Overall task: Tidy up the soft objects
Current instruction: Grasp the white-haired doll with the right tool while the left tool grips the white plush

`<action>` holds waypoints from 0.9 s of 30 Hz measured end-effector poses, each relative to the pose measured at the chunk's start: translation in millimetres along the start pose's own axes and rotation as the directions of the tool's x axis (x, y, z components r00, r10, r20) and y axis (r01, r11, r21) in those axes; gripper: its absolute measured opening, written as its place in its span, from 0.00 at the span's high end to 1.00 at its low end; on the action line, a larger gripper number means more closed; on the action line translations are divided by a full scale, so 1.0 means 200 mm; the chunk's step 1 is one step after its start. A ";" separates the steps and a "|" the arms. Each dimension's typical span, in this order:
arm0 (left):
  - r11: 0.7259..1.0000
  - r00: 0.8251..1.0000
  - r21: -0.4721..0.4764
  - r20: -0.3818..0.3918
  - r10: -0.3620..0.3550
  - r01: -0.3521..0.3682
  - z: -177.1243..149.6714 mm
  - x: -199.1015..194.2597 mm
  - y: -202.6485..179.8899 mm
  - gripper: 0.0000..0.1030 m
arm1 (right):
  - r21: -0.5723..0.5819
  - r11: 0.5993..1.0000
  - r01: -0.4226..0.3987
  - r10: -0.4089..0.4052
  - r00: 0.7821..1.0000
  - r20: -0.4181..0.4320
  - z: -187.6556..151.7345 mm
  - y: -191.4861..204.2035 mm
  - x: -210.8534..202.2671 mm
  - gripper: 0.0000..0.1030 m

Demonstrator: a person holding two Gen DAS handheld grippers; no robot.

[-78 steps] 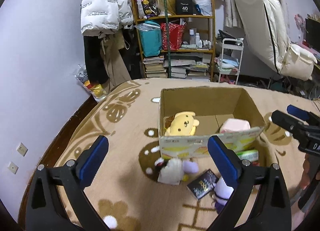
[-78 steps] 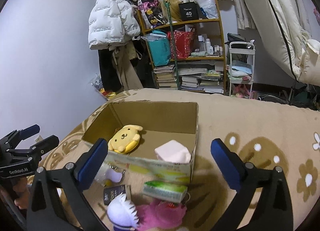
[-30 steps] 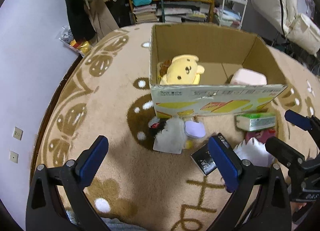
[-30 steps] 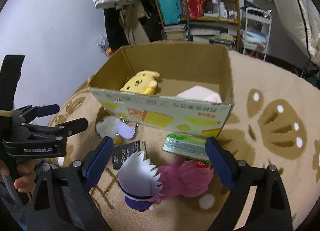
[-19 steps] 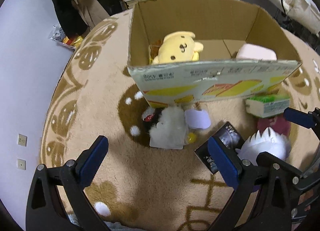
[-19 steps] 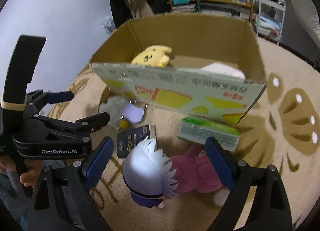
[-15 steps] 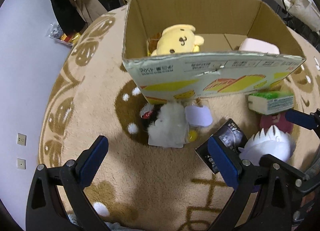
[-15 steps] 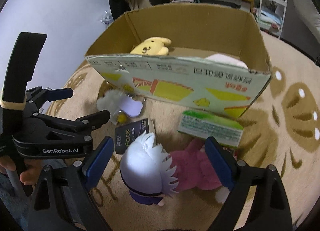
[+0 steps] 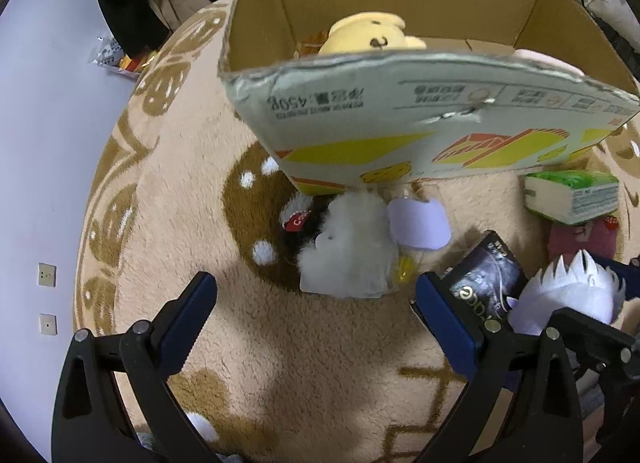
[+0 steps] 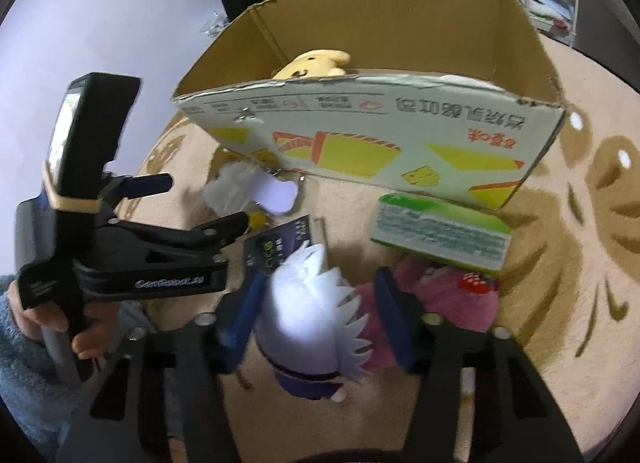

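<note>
White spiky hair fills the gap between my right gripper [image 10: 316, 311] pads: the jaws are closing on the white-haired doll [image 10: 310, 317] and the blue pads already sit against both sides of its head. It lies on the carpet [image 10: 560, 303] just in front of the cardboard box [image 10: 372, 135], touching the pink plush [image 10: 448, 299] beside it. Its long axis runs away from the box, hair end toward the box, purple body toward me. I'd judge the grip should stay across the head's fullest part, squeezing enough to hold without the stuffing slipping out, then lift straight up so the pink plush doesn't drag along. My left gripper [image 9: 316, 327] hangs wide with nothing in it, over the grey-white fluffy toy [image 9: 348, 247] by the box's front wall.
</note>
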State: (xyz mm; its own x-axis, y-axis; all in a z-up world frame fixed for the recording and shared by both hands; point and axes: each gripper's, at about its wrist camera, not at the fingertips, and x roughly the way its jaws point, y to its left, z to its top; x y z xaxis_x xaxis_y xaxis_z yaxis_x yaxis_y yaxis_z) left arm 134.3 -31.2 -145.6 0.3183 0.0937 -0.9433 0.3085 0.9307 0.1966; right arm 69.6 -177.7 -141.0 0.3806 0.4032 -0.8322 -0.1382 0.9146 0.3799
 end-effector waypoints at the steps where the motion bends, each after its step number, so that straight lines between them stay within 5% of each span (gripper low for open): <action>1: 1.000 1.000 0.002 -0.005 0.001 -0.001 0.00 0.01 0.00 0.04 | -0.003 1.000 -0.009 0.009 1.000 0.000 0.00 0.01 0.01 0.58; 20: 0.999 0.998 0.023 -0.049 -0.028 0.029 0.03 0.12 -0.02 0.04 | 0.014 1.000 -0.027 0.027 0.999 0.029 0.01 -0.01 -0.03 0.58; 27: 0.999 0.999 0.049 0.043 -0.007 0.005 0.03 0.03 -0.05 0.04 | 0.008 1.000 -0.019 0.019 0.999 0.042 0.01 0.00 -0.04 0.58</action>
State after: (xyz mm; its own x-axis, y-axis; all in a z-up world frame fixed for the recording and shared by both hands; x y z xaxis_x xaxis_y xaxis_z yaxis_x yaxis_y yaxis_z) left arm 138.2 -42.6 -150.8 0.3546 0.0717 -0.9323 0.3539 0.9126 0.2048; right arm 68.6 -182.1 -132.9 0.4163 0.4186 -0.8071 -0.1381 0.9065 0.3989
